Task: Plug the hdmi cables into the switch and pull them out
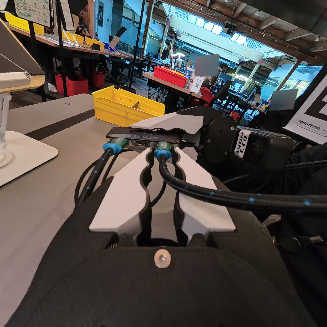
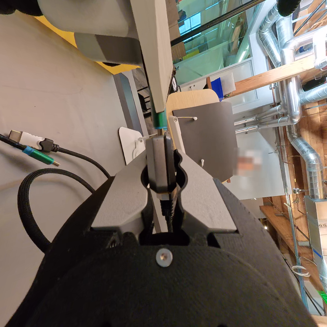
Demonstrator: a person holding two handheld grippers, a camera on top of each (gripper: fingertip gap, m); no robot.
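clamping the switch in right tool, green plug between left tool tips

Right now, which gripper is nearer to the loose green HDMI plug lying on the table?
Right. The loose green HDMI plug lies just left of the right gripper, which clamps the switch. The left gripper is across the switch, around a plugged-in connector.

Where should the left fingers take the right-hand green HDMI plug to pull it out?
Grip the green metal plug shell by its two side faces, just ahead of the blue collar, coming straight along the cable line. The left gripper already straddles it, open. The right gripper clamps the black switch.
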